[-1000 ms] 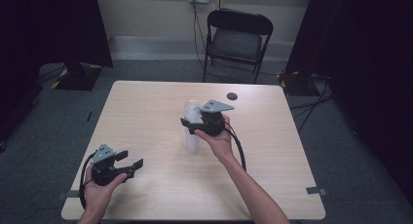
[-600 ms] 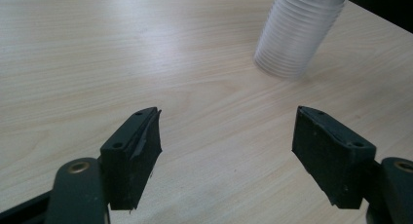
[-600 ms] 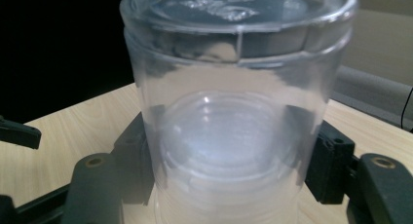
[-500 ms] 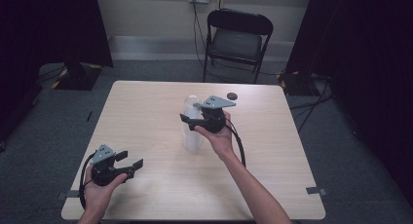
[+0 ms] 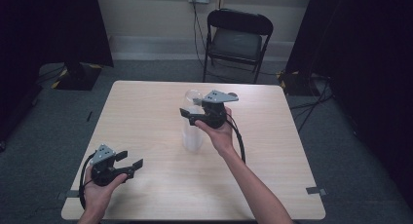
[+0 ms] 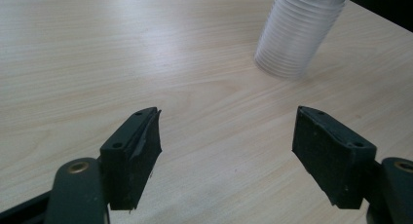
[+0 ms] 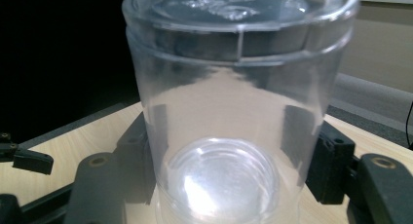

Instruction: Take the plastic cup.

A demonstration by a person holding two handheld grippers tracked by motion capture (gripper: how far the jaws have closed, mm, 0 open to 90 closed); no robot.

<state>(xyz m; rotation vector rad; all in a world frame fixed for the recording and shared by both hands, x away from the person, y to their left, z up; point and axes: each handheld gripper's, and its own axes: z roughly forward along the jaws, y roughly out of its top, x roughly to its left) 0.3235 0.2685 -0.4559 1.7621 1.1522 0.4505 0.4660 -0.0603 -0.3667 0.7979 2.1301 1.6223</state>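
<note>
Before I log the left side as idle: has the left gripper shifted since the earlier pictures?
No. In the high view the left gripper sits by the table's near left corner, just as before, jaws open on nothing.

The table [image 5: 146,112] at the frame's centre is pale wood with a fine straight grain. On it stands a clear, colourless stack of cups [image 5: 192,131], ringed with close ribs [image 6: 292,39]. Both grippers, lower left [image 5: 130,164] and centre [image 5: 187,116], are black with grey top plates. Top centre, the chair [image 5: 238,39] is black. The floor [image 5: 341,151] is grey carpet, the curtains [image 5: 44,24] black.
</note>
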